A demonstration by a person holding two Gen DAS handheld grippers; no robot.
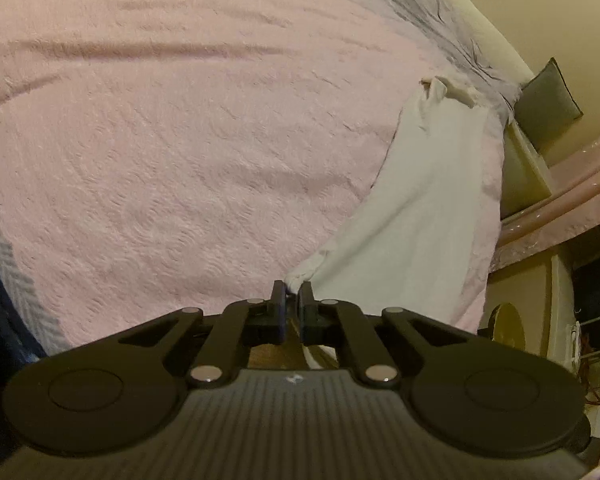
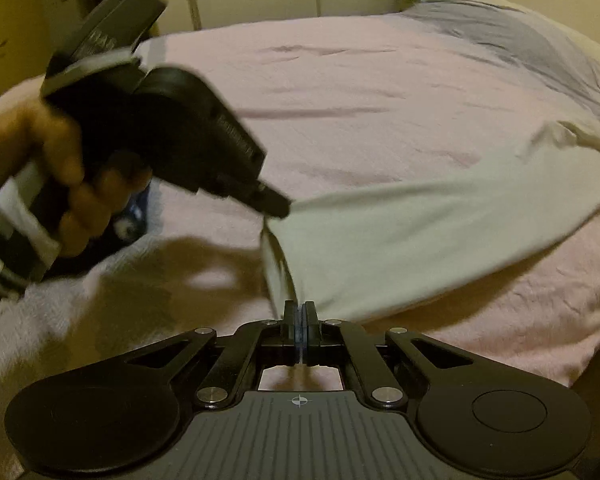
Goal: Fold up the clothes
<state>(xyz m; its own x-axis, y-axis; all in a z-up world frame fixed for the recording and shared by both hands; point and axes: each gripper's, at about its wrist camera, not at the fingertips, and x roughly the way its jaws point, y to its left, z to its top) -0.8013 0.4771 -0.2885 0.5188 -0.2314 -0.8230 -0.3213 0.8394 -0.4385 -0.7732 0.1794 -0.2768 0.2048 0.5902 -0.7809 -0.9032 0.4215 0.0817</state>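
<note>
1. The bed [image 2: 380, 92], under a pink textured cover [image 1: 180, 160], fills both views. A grey sheet [image 2: 520, 40] lies across its far end, with a dark cushion [image 1: 548, 100] beyond it.
2. The white garment [image 2: 420, 232] lies toward one side of the bed. Its far part rests on the cover with a crumpled end [image 1: 452, 92], while its near edge is raised off the bed and stretched between the two tools.
3. The left gripper [image 1: 294, 292] has its jaws closed to a narrow slit on a bunched corner of the cloth. Seen from the right wrist camera, it comes in from the left, tilted down, with the person's hand [image 2: 52, 176] wrapped round its handle; that view is motion-blurred.
4. The right gripper [image 2: 300, 312] has its jaws pressed together on the lower corner of the same edge, and it points level toward the far end.
5. To my eye, the step is carrying this held edge over the garment. To do it well, keep both pinches firm, hold the edge taut and level between the tips, move the two hands together, and lay the edge square on the far part without dragging wrinkles into it.
</note>
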